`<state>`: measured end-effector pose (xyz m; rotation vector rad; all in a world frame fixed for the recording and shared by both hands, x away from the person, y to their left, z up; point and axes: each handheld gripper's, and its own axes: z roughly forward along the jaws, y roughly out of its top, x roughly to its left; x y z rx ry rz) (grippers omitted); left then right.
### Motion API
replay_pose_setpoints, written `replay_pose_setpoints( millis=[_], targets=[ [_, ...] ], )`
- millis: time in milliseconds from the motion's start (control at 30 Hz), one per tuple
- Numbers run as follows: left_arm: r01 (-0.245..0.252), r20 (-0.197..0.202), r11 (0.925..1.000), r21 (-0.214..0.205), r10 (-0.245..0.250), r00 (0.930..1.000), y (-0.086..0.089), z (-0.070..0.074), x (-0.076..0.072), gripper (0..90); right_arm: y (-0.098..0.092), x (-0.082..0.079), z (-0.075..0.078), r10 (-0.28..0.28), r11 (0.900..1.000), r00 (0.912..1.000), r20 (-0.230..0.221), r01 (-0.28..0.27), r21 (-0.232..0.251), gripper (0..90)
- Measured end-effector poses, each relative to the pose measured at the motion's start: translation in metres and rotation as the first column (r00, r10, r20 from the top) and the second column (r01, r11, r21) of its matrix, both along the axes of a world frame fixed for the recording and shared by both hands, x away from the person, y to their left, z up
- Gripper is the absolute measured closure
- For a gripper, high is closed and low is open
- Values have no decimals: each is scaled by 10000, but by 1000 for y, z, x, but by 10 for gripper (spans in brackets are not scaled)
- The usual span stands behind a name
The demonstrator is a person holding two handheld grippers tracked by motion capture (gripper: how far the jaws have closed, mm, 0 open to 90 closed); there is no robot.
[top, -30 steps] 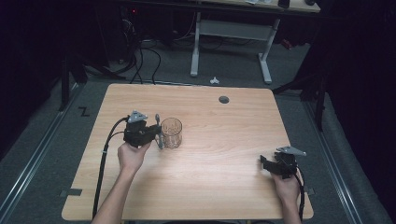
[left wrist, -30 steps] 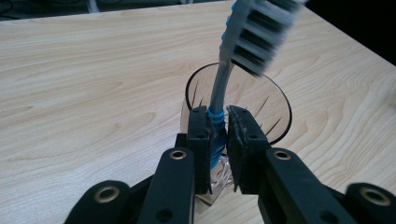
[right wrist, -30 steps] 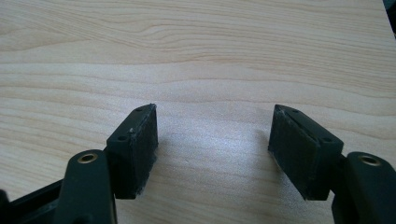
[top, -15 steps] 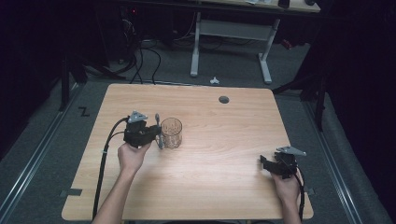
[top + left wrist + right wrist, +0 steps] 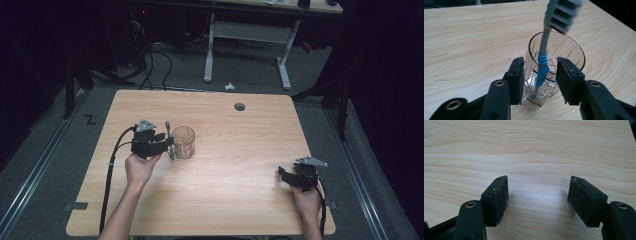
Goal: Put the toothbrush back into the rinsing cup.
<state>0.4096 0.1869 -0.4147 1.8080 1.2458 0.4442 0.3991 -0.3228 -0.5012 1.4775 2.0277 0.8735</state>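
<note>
One toothbrush (image 5: 541, 67) leaning in glass (image 5: 554, 62) on tabletop (image 5: 240, 150), between just-opening jaws of left hand-held gripper (image 5: 539, 75), pads not pressing. Right hand-held gripper (image 5: 537, 197) apart, holding nothing.

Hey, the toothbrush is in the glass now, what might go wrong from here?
The toothbrush leans on the rim, head high, so it might tip the glass or slide round. The left gripper, jaws just opening, stands close either side of the handle; pulling back crookedly could snag the toothbrush or nudge the glass.
</note>
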Motion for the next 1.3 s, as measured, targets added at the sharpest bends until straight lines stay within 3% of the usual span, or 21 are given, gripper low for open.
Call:
replay_pose_setpoints(
  millis=[400,667,1300],
  targets=[
    [-28,13,10000,-40,28,10000,5,4,-5,458,0,0,0,26,10000,10000,14,-25,-33,330],
    [-38,64,9997,241,36,10000,9,8,-12,440,0,0,0,45,10000,10000,30,-44,-63,330],
    [-491,200,9981,-378,499,9986,28,14,-25,425,0,0,0,42,10000,10000,27,-41,-53,330]
  ],
)
